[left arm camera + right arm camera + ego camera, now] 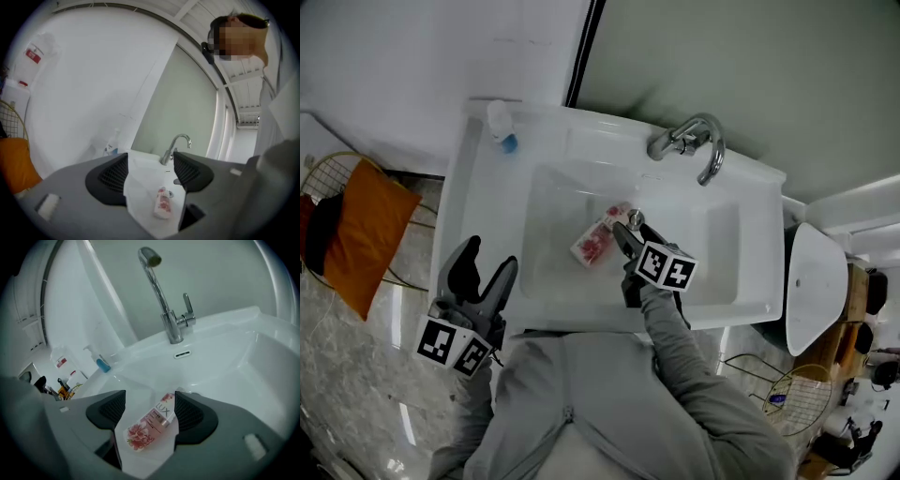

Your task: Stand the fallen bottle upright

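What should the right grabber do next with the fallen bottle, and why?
Probably dip a little lower and close on the LUX bottle: it lies on its side in the sink, between the open jaws of the right gripper, not yet gripped.

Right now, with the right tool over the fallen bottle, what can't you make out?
- Bottle far end: partly behind a jaw in the right gripper view, partly under the right tool in the head view.
- How high the tool hangs above it: no side view.
- Pump bottle label: too small.
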Demonstrator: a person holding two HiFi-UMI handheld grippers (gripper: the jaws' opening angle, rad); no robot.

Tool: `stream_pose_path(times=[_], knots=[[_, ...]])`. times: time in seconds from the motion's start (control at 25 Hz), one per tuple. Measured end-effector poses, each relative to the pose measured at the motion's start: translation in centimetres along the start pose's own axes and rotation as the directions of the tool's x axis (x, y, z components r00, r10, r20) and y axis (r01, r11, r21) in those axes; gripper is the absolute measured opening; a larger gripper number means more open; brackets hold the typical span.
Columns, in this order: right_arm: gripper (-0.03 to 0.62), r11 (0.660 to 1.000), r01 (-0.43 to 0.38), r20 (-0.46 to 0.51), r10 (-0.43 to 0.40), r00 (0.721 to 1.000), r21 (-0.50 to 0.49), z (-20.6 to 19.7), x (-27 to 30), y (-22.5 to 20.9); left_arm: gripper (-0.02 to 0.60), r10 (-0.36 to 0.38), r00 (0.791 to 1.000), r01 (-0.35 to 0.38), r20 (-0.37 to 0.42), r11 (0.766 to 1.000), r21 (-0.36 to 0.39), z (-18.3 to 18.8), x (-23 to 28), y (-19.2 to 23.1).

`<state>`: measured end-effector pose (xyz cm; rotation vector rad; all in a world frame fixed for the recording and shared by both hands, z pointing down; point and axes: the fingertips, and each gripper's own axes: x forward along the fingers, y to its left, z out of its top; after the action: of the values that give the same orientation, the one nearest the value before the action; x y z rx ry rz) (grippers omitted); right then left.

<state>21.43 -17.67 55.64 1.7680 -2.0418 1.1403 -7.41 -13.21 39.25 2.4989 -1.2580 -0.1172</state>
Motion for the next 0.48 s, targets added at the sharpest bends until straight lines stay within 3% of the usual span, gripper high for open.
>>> stream_pose_path(times=[0.48], knots=[[0.328, 0.992, 0.103, -0.210, -0.087, 0.974, 0.066, -5.0, 5.9, -3.3, 0.330, 0.053, 0.998, -0.052, -0.034, 0.998, 0.017, -1.1, -2.2, -0.1]])
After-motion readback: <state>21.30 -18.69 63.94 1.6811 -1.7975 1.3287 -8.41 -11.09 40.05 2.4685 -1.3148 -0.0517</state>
